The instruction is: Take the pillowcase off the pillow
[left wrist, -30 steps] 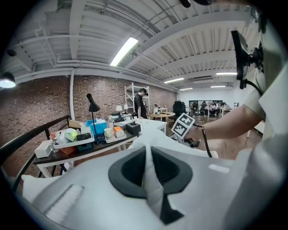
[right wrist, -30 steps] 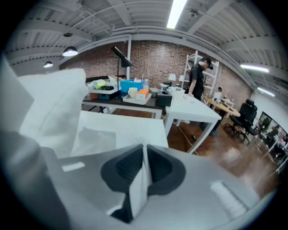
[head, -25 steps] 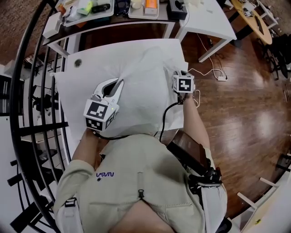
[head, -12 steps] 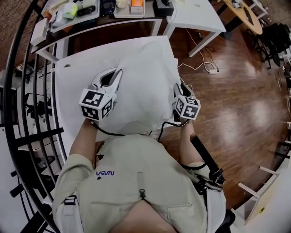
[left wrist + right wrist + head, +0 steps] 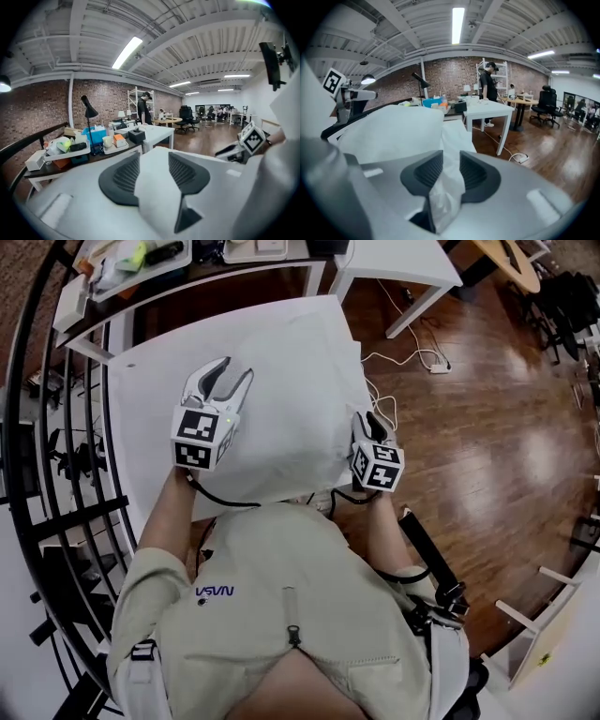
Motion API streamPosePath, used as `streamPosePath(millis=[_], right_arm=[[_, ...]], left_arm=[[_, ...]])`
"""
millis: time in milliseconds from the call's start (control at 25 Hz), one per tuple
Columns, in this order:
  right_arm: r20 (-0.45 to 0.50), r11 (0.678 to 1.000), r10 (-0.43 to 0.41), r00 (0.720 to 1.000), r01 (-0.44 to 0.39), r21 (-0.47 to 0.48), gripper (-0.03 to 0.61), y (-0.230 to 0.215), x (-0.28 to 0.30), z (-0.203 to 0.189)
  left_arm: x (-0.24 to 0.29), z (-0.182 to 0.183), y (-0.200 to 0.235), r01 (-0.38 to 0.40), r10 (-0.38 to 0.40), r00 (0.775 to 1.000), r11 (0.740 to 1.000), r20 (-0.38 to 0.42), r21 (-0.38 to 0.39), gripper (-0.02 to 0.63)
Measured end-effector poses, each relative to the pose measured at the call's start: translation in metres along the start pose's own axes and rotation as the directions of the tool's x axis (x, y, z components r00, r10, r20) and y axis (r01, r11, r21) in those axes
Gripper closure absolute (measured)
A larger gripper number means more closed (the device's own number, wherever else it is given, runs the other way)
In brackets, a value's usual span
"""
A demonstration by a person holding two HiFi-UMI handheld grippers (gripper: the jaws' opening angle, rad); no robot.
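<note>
— Where is the white fabric pillowcase point(image 5: 291, 409) located?
— It is found lying on the white rectangular table point(image 5: 131, 409), upper centre of the head view.
— And the claws?
— The left gripper point(image 5: 154, 171) is spread, its jaws just opened, with a fold left unclamped between them. The right gripper point(image 5: 446, 176) is pinched on the pillowcase's edge.

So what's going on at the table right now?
A person is working a pillowcase on the white table with two hand-held claws. The right claw is clamped on a bunched bit of its fabric at the near right edge. The left claw has just been opening; a fold of the fabric stands between its jaws, unpinched. The pillowcase looks filled, so it is not off yet.
</note>
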State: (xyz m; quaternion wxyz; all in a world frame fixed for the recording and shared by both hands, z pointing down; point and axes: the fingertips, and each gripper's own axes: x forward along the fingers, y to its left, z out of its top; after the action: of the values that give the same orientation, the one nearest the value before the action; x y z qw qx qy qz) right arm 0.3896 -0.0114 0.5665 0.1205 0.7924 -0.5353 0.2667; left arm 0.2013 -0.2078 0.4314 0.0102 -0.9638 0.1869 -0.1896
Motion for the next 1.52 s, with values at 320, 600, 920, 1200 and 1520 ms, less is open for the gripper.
streamPosePath(millis=[320, 600, 920, 1200, 1520], right_arm=[[0.085, 0.989, 0.125, 0.989, -0.117, -0.085, 0.456, 0.036, -0.041, -0.001], [-0.057, 0.914, 0.179, 0.982, -0.187, -0.360, 0.450, 0.058, -0.030, -0.041], [-0.054, 0.941, 0.145, 0.988, -0.155, -0.302, 0.471, 0.052, -0.024, -0.043], [0.167, 0.965, 0.120, 0.979, -0.075, -0.250, 0.529, 0.059, -0.071, -0.004], [0.359, 0.963, 0.148, 0.921, -0.051, -0.266, 0.574, 0.104, -0.121, 0.049]], left_arm=[[-0.080, -0.097, -0.064, 0.042, -0.053, 0.977, 0.998, -0.209, -0.057, 0.264], [-0.096, -0.157, -0.041, -0.096, 0.077, 0.951, 0.994, -0.298, -0.048, 0.282], [-0.098, -0.156, -0.057, -0.159, 0.157, 0.954, 0.987, -0.255, 0.012, 0.326], [-0.173, -0.132, -0.044, -0.415, 0.404, 0.910, 0.895, -0.093, -0.166, 0.587], [-0.198, -0.088, -0.069, -0.370, 0.381, 0.923, 0.916, 0.049, -0.159, 0.607]])
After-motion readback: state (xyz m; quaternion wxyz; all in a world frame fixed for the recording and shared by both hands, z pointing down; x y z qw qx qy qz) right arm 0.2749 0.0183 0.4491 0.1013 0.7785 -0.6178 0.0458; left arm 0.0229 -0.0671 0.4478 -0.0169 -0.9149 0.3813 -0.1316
